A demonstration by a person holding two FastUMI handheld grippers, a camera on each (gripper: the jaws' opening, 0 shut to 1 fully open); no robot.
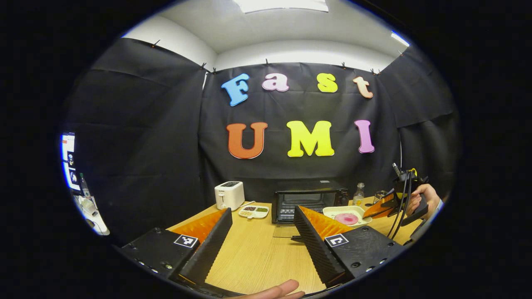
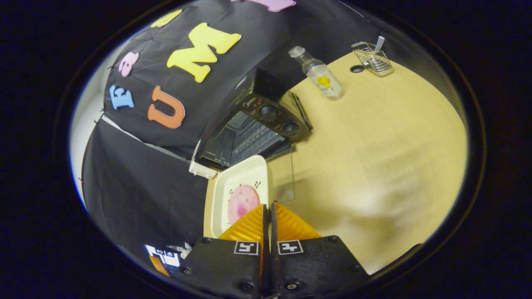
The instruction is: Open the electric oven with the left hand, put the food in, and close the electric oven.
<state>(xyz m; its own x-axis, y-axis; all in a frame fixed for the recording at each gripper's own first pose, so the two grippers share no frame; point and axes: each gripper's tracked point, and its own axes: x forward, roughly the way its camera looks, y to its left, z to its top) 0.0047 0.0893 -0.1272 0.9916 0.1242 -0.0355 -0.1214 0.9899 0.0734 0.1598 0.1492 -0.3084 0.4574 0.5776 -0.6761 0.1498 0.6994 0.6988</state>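
Up front in the left gripper view, the left gripper (image 1: 262, 232) is hanging over the wooden table (image 1: 257, 257) with its two fingers spread wide apart and nothing between them. Beyond them the black oven (image 1: 309, 199) is sitting at the back of the table with its glass door (image 1: 286, 231) lying open and flat toward the camera. Just right of the oven the white tray (image 1: 332, 211) is carrying the pink food (image 1: 346, 218), and the right gripper (image 1: 380, 209), held by a hand (image 1: 424, 199), is meeting the tray's right edge. A white toaster (image 1: 229, 195) is standing left of the oven, with a small divided dish (image 1: 254, 211) between them, and a bottle (image 1: 358, 194) is showing behind the tray. A fingertip (image 1: 278, 290) is peeking in at the bottom. Moving to the right gripper view, the right gripper (image 2: 268, 207) is showing its fingers drawn together on the tray's (image 2: 241, 174) rim, the food (image 2: 243, 201) lying just beyond the tips. The tray is tilting toward the oven (image 2: 253, 128), its far edge close to the open mouth, with the door (image 2: 284, 174) lying beside it. The bottle (image 2: 320, 74) and a wire rack (image 2: 372, 58) are standing well apart on the table (image 2: 374, 158).
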